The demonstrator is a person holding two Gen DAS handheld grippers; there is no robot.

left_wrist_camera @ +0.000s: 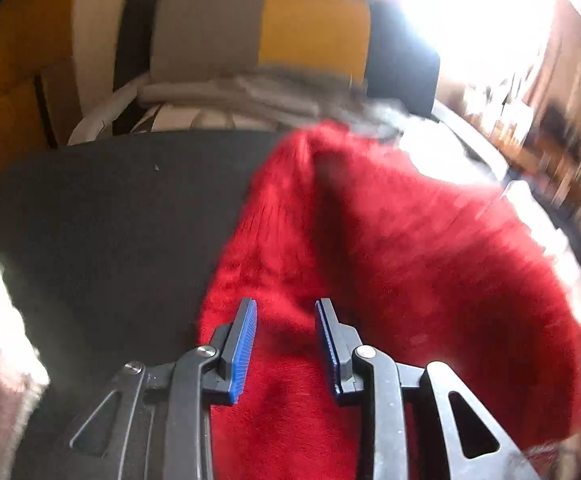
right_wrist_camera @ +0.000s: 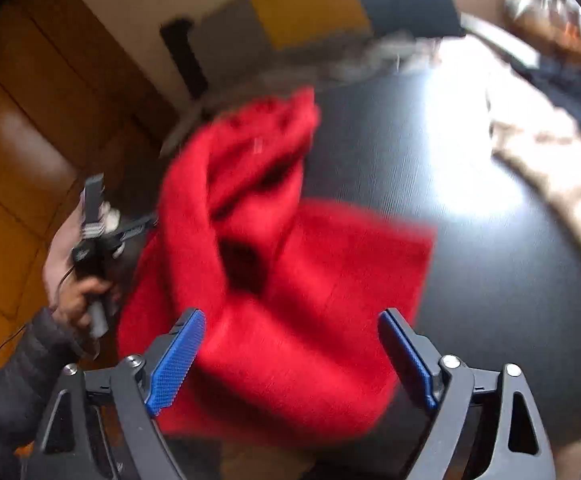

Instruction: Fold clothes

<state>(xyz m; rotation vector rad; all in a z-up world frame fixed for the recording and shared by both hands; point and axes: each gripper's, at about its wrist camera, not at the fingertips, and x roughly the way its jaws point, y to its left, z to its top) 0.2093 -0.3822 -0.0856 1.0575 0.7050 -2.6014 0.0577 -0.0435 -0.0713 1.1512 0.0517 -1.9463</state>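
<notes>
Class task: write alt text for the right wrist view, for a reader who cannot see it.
A fuzzy red garment lies bunched on a dark table, with the right gripper open just in front of it. At the left, a person's hand holds the other gripper's handle beside the garment.

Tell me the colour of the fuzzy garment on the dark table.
Bright red garment, plain with no pattern; the right wrist view shows it best.

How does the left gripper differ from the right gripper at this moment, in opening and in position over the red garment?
The left gripper has a narrower gap between its fingers; the right gripper is spread much wider. The left gripper sits over the edge of the red garment nearest it, with red fabric between its fingers, while the right gripper frames a broad part of the garment. Both have blue pads, and neither visibly clamps the cloth.
</notes>
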